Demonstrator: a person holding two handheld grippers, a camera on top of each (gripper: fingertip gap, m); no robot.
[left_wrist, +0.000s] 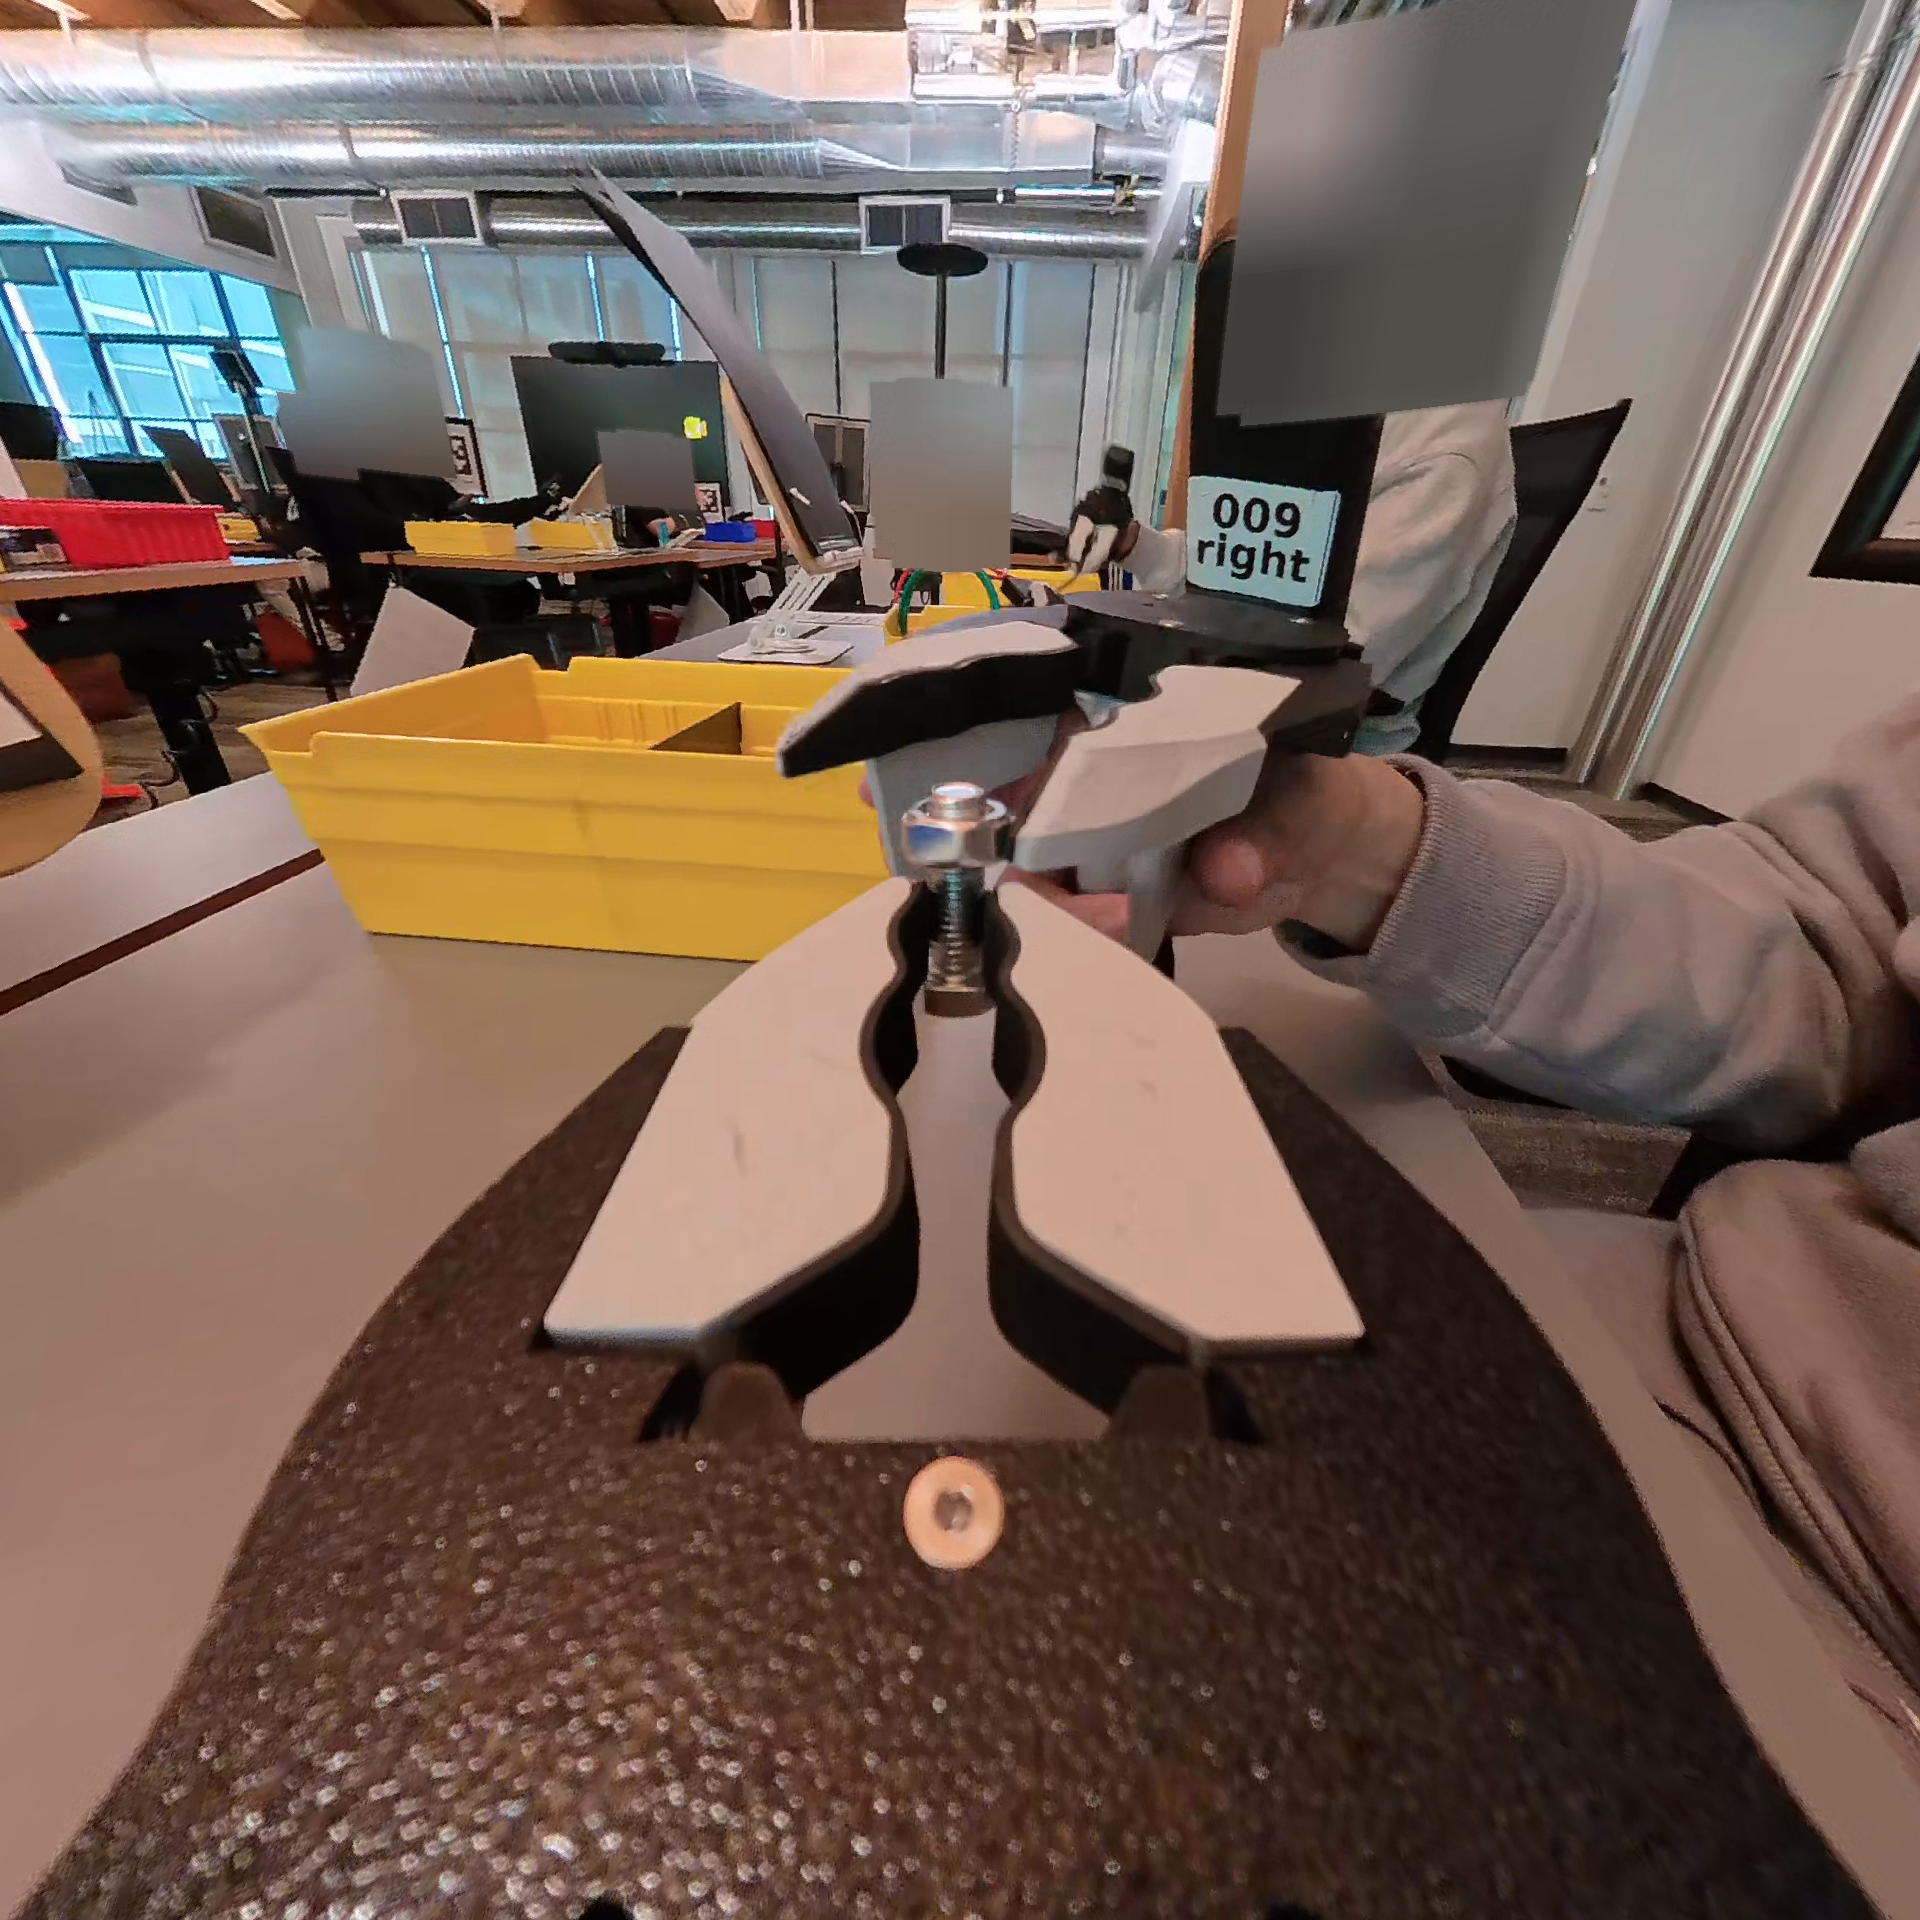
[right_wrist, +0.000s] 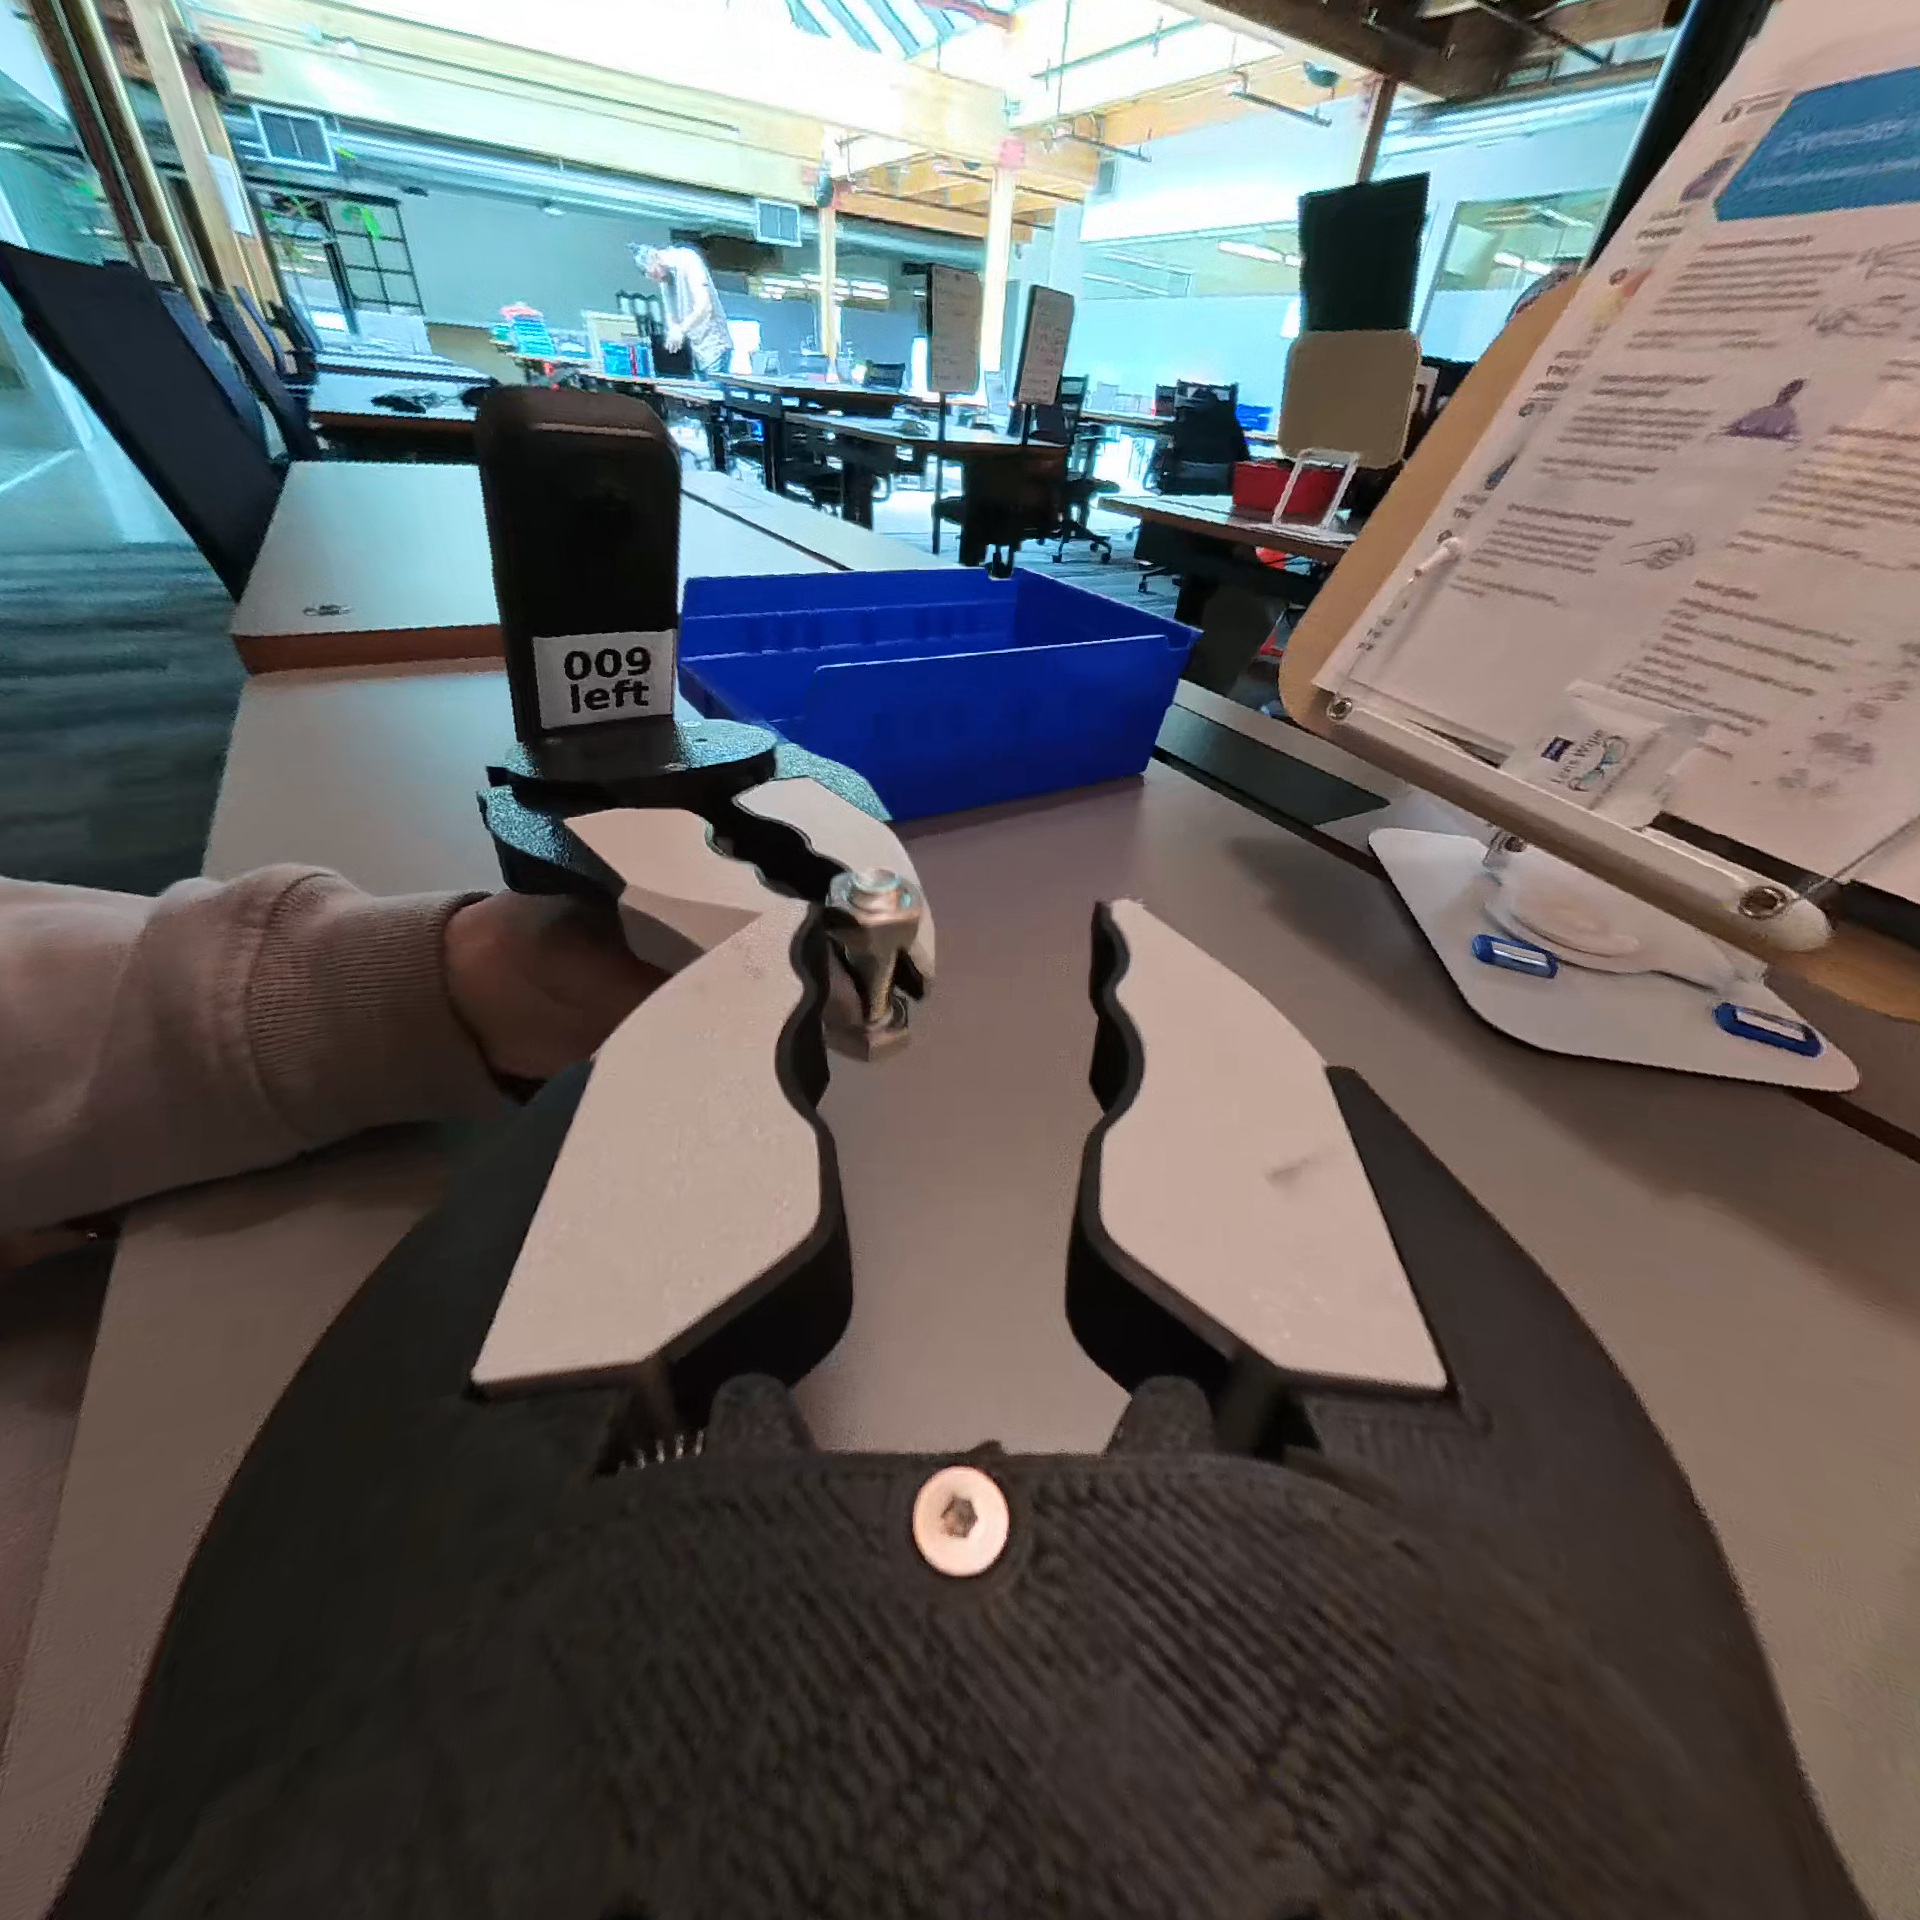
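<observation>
My left gripper (left_wrist: 951, 914) is shut on the threaded shaft of a silver bolt (left_wrist: 954, 940) and holds it upright above the grey table (left_wrist: 312, 1091). The bolt's head is below the fingertips, and a silver hex nut (left_wrist: 956, 836) sits near the bolt's top end. My right gripper (right_wrist: 951, 925) is open and empty. In the right wrist view the bolt (right_wrist: 868, 977) and nut (right_wrist: 873, 899) stand just inside its left finger (right_wrist: 707, 1091), and no pad presses on them. The left gripper (right_wrist: 878, 956) shows there too, and the right gripper (left_wrist: 906, 805) shows in the left wrist view.
A yellow bin (left_wrist: 520, 821) with a divider stands behind the grippers in the left wrist view. A blue bin (right_wrist: 935, 707) stands on the table beyond them in the right wrist view. A tilted document stand (right_wrist: 1662, 520) on a white base (right_wrist: 1558, 997) is at the right. A sleeved arm (left_wrist: 1558, 935) holds the right gripper. The grippers are tip to tip, or close to it.
</observation>
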